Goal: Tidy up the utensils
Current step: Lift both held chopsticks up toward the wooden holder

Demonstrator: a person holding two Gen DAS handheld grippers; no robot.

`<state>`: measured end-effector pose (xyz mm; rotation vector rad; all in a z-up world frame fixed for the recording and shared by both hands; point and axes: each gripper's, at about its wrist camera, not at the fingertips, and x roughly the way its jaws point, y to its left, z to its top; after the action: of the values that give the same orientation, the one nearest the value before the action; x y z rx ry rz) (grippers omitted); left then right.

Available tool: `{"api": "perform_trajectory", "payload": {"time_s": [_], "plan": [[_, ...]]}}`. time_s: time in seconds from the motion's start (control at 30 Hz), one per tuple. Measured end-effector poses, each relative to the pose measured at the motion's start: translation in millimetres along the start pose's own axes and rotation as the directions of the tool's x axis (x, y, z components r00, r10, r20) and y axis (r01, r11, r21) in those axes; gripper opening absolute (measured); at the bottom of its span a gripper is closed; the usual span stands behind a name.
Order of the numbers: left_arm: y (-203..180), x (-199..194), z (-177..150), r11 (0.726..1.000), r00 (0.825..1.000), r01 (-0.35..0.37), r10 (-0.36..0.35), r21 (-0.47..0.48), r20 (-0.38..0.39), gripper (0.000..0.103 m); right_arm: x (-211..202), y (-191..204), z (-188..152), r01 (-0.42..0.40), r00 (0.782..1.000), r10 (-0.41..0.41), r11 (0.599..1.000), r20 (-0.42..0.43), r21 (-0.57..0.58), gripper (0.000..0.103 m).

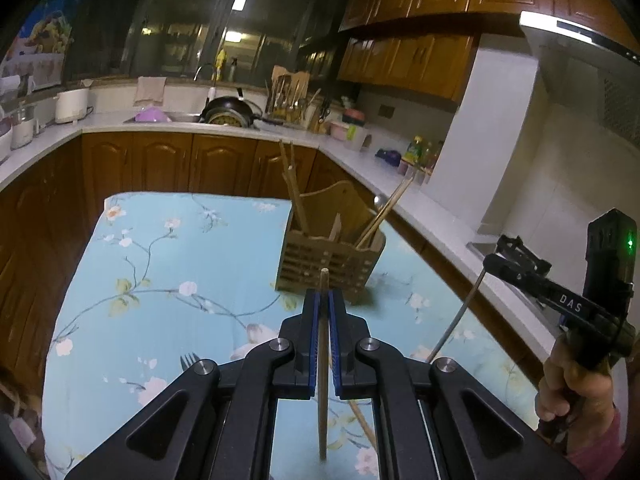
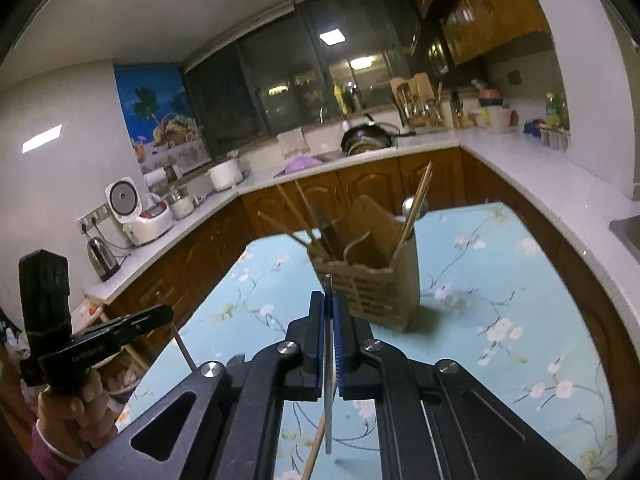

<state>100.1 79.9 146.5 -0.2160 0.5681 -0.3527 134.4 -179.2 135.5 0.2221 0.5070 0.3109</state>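
Note:
A wooden utensil holder (image 1: 330,268) stands on the blue floral tablecloth (image 1: 160,280), with several wooden chopsticks and a spoon inside; it also shows in the right wrist view (image 2: 372,284). My left gripper (image 1: 323,300) is shut on a wooden chopstick (image 1: 322,380), held above the table just short of the holder. My right gripper (image 2: 330,304) is shut on a thin metal chopstick (image 2: 328,392), also just short of the holder. The right gripper shows at the right of the left wrist view (image 1: 504,256). The left gripper shows at the left of the right wrist view (image 2: 152,316).
A fork (image 1: 189,360) lies on the cloth under my left gripper, and another wooden chopstick (image 1: 364,424) lies beneath. Kitchen counters (image 1: 420,200) with cabinets wrap round the table. A sink with a pan (image 1: 228,112) is at the back.

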Motion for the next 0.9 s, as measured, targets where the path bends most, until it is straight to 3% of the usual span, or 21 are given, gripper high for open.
{"api": "perform_trajectory", "payload": {"time_s": [0.43,0.9], "plan": [[3,10,1,1.000,1.000,0.002,-0.002,-0.012,0.015,0.003,0,-8,6,0.011,0.999,-0.011,1.000,0.033,0.018,0.004],[2,26,31,1.000,0.997,0.003,-0.003,0.005,0.076,0.003,6,-21,32,0.031,0.994,-0.036,0.998,0.103,0.050,0.004]]}}
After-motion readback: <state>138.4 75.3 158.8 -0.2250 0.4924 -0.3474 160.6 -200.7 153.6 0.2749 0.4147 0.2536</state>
